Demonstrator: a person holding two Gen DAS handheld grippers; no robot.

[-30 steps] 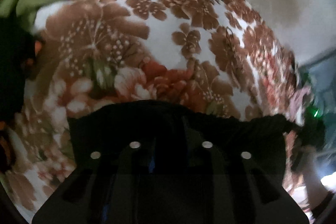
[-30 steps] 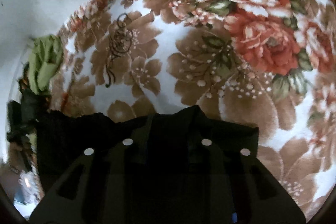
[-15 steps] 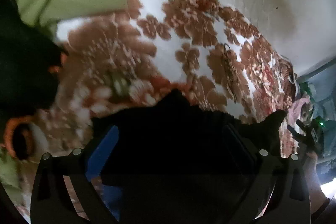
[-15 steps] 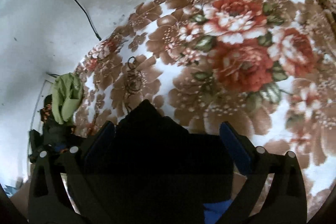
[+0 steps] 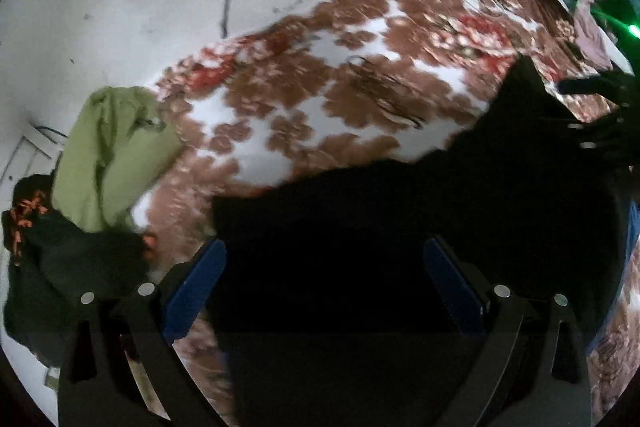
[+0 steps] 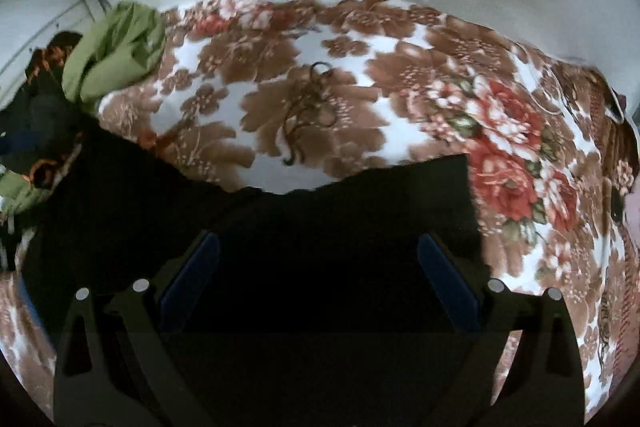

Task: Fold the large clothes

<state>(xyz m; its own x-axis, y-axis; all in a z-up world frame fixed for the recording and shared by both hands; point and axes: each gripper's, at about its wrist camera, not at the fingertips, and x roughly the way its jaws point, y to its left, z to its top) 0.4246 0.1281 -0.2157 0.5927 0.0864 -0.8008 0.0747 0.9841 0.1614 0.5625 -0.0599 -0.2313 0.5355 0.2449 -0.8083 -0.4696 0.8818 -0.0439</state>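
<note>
Both grippers, left (image 5: 320, 291) and right (image 6: 316, 283), are standing fully spread, gripping nothing; black garment (image 6: 320, 227) is lying on the floral bed (image 6: 320, 107) beneath them; advisable: regrasp corners evenly, keeping edges aligned.

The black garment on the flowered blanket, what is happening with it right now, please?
A person is folding clothes with a handheld gripper in each hand. The black garment lies on the floral blanket. The left gripper and the right gripper both hang over it with jaws wide open, gripping nothing. A green garment and a dark garment with an orange pattern lie bunched at the blanket's edge near the wall.
</note>
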